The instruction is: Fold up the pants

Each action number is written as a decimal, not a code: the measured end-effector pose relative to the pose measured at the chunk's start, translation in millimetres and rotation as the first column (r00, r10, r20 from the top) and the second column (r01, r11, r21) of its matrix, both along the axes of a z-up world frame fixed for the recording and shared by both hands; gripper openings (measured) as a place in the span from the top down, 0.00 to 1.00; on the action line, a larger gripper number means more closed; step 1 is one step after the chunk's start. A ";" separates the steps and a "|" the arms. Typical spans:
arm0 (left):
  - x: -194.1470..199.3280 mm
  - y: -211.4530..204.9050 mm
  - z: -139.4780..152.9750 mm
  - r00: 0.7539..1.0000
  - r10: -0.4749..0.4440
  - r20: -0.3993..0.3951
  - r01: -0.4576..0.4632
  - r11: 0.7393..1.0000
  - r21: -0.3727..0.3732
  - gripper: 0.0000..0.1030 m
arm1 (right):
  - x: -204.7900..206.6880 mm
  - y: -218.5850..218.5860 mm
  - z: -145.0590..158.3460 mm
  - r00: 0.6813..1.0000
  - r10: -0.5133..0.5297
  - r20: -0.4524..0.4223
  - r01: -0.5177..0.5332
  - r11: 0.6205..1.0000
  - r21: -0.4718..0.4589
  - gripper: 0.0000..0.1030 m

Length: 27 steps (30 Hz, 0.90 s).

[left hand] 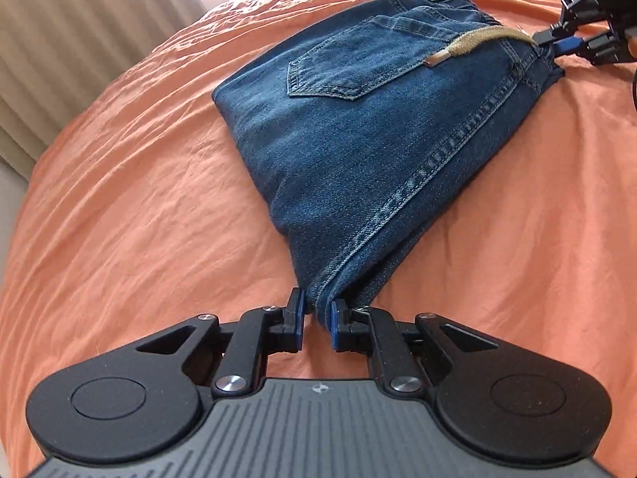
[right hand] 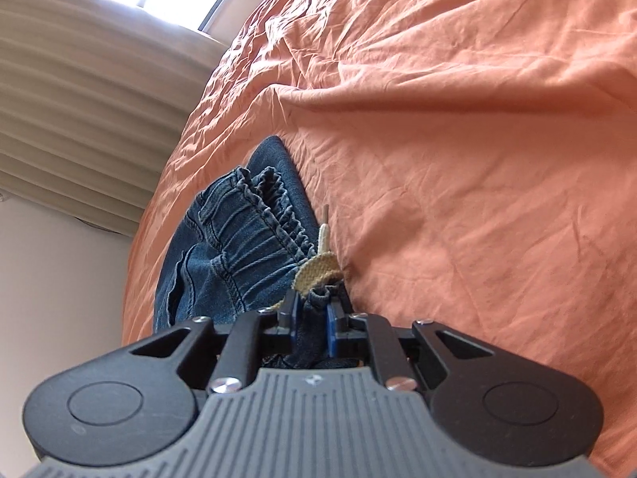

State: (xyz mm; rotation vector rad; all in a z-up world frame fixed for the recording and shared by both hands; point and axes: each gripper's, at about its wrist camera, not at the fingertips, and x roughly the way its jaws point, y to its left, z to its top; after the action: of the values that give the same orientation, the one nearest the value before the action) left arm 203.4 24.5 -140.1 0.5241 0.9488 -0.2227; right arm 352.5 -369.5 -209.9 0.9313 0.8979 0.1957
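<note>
Folded into a thick blue bundle, pants flat on the orange bedsheet, back pocket facing up. At the near corner, left gripper nipping the bunched end of the denim, jaws narrowed around the cloth but not fully pressed together. At the far right corner, right gripper clamped on the gathered waistband, denim packed between both pads. Best handled by lifting both corners level and together, keeping the cloth taut between the two grips, then laying one end squarely over the other. Worth watching: tan drawstring trailing loose across the top, likely to get trapped in the fold or snag on the right jaws. Sheet rumpled all around, so likely to drag along if pulled low. Curtain beyond the left bed edge, well apart.
</note>
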 end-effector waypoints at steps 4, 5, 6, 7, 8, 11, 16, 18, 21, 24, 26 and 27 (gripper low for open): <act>3.5 0.0 7.7 1.000 0.008 -0.021 -0.008 1.000 -0.002 0.84 | -5.5 1.9 8.4 1.000 0.008 0.015 -0.007 0.998 -0.055 0.93; 4.7 2.6 9.1 0.999 0.028 -0.037 -0.029 0.999 -0.017 0.79 | -7.2 2.2 11.8 1.000 0.014 0.019 -0.012 0.996 -0.087 0.93; 5.3 6.1 10.9 0.998 0.040 -0.057 -0.041 0.999 -0.030 0.75 | -8.4 2.2 14.8 1.000 0.015 0.019 -0.013 0.993 -0.118 0.94; 4.4 8.2 11.8 0.995 0.046 -0.085 -0.048 0.998 -0.029 0.74 | -11.2 0.1 16.3 1.000 0.010 0.013 -0.008 0.989 -0.146 0.95; 2.5 9.4 12.5 0.993 0.048 -0.109 -0.050 0.999 -0.016 0.74 | -13.9 -2.6 16.9 1.000 0.009 0.012 -0.007 0.990 -0.141 0.95; -5.0 10.5 26.2 0.994 0.051 -0.098 -0.051 0.999 -0.002 0.69 | -19.8 -2.8 26.9 0.998 0.035 0.058 -0.024 0.982 -0.190 0.91; 6.5 11.3 62.8 0.994 0.103 -0.044 -0.106 0.991 -0.080 0.51 | -25.9 3.9 44.5 0.982 0.070 0.177 -0.027 0.972 -0.235 0.70; 10.7 8.8 72.5 0.993 0.113 -0.018 -0.114 0.990 -0.083 0.49 | -28.8 9.1 52.7 0.971 0.090 0.223 -0.027 0.962 -0.270 0.62; 23.1 3.3 80.3 0.992 0.121 0.017 -0.120 0.990 -0.076 0.44 | -30.0 15.4 61.4 0.955 0.124 0.270 -0.032 0.946 -0.322 0.56; 35.6 2.6 83.6 0.992 0.119 0.031 -0.115 0.988 -0.106 0.40 | -23.8 19.6 64.2 0.949 0.155 0.274 -0.058 0.942 -0.331 0.51; 45.2 2.2 82.8 0.992 0.117 0.037 -0.112 0.986 -0.122 0.38 | -18.4 20.3 62.5 0.951 0.158 0.264 -0.069 0.945 -0.320 0.49; 49.1 2.0 81.9 0.992 0.120 0.043 -0.114 0.985 -0.128 0.36 | -14.5 21.5 61.5 0.952 0.162 0.259 -0.074 0.945 -0.318 0.46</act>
State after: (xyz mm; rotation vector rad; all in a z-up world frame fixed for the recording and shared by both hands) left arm 252.5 26.5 -58.2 0.3559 0.9064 -0.1609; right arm 338.0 -348.0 -148.4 0.5437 0.6940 0.2779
